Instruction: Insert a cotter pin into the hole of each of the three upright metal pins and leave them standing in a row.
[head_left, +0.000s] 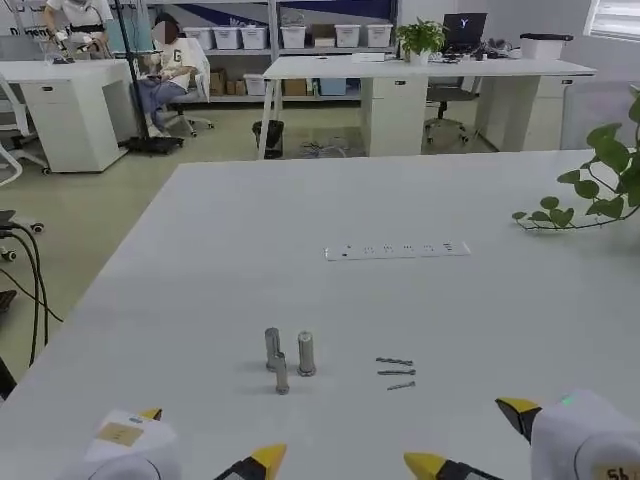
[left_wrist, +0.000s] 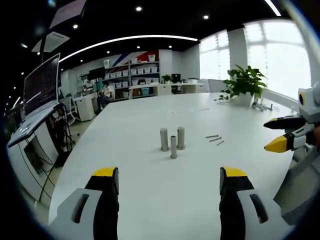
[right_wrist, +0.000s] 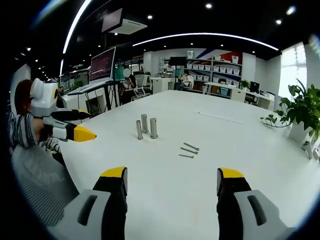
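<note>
Your left tongs (left_wrist: 170, 177) are spread wide with nothing between the jaws, hovering over the near part of the white surface (head_left: 400, 300). Your right tongs (right_wrist: 172, 177) are just as wide and carry nothing. Ahead of both, three metal pins (head_left: 281, 372) stand upright in a tight cluster, two behind and one in front. To their right, three cotter pins (head_left: 395, 372) lie flat, side by side, clear of the metal pins.
</note>
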